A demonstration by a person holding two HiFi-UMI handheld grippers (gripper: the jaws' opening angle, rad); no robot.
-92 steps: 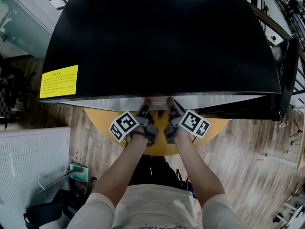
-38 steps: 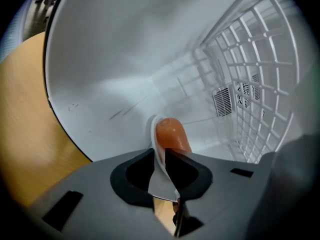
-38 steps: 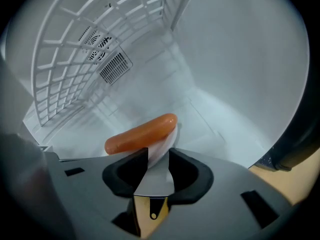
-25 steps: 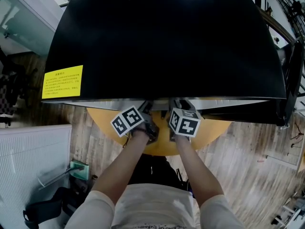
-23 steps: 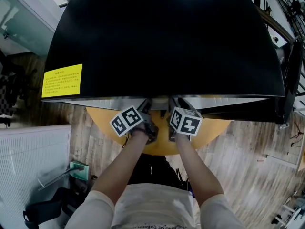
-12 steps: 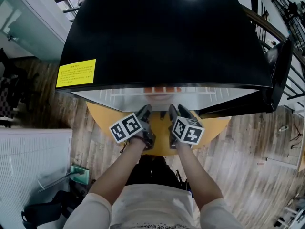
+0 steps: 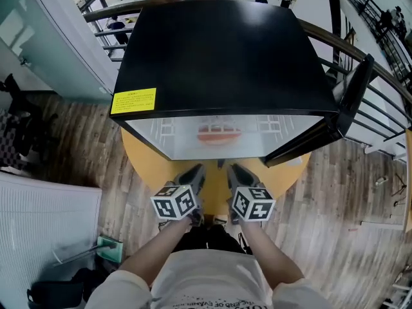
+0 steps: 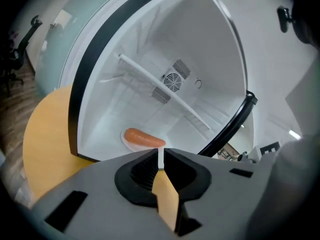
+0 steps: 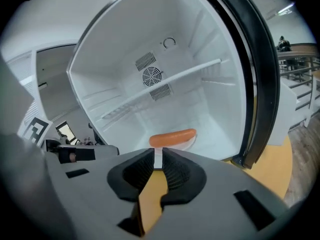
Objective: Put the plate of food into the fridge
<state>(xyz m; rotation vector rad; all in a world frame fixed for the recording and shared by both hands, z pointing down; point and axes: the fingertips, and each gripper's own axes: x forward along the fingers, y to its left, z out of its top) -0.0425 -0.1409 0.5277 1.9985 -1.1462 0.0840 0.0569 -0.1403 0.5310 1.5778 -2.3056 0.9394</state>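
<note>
A white plate (image 7: 219, 136) with an orange sausage (image 7: 219, 131) lies on the floor of the open black fridge (image 7: 219, 50). The left gripper view shows the sausage (image 8: 144, 137) ahead inside the white cabinet, as does the right gripper view (image 9: 172, 136). Both grippers hang outside the fridge over the yellow table (image 7: 148, 166), apart from the plate. My left gripper (image 7: 195, 171) has its jaws together and holds nothing (image 8: 160, 152). My right gripper (image 7: 235, 171) is closing, a narrow gap still shows and nothing is between its jaws (image 9: 158, 156).
The fridge door (image 7: 335, 118) stands open to the right. A wire shelf (image 8: 165, 91) crosses the cabinet above the plate. A metal railing (image 7: 380, 76) runs behind and right of the fridge. A white panel (image 7: 45, 217) stands at the left on the wooden floor.
Both grippers have drawn back out of the fridge toward the person. The head view has pulled away, so the fridge interior with the plate left inside now shows.
</note>
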